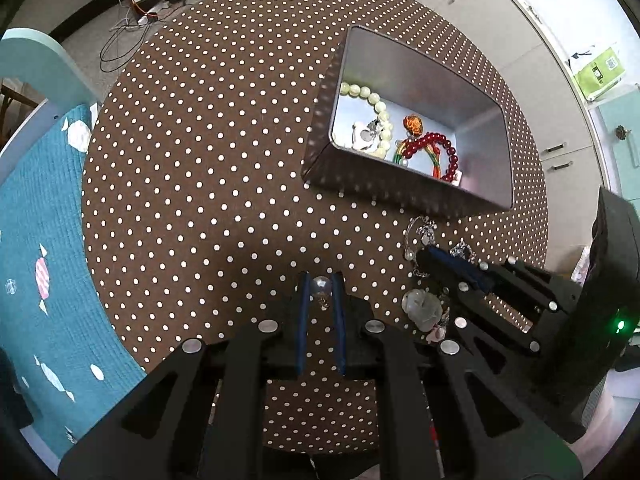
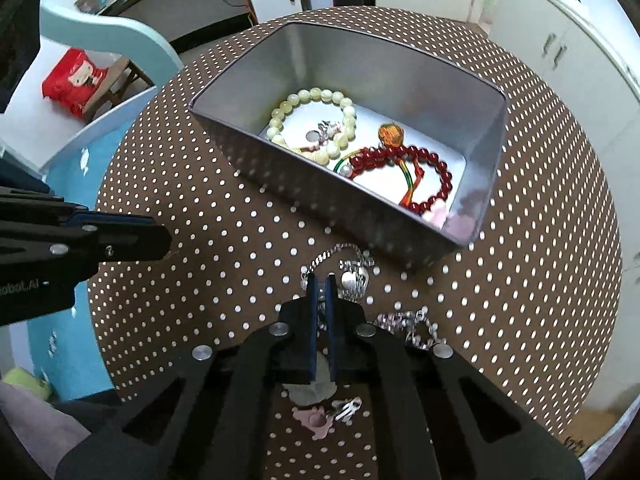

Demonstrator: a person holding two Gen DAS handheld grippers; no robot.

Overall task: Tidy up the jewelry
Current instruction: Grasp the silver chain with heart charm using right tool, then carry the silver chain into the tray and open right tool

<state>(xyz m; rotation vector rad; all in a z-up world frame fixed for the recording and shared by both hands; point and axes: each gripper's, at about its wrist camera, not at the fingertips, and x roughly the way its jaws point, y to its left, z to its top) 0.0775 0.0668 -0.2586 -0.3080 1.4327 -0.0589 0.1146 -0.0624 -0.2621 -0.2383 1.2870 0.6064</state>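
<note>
Both views evenly lit by bright diffuse room light; shadows soft. Mild sheen on the metal tin [image 2: 400,80] walls. Strong fisheye curvature, dark vignetted corners. Slight motion blur; near gripper bodies soft.

A round worktop [image 2: 540,240] in brown polka-dot cloth carries a metal tin [image 2: 400,68], silver chains [image 2: 352,272] and a pale stone pendant [image 1: 424,306].

The left gripper [image 1: 321,285] points down with its jaws nearly shut; the right gripper [image 2: 321,280] points down too, jaws closed.
</note>
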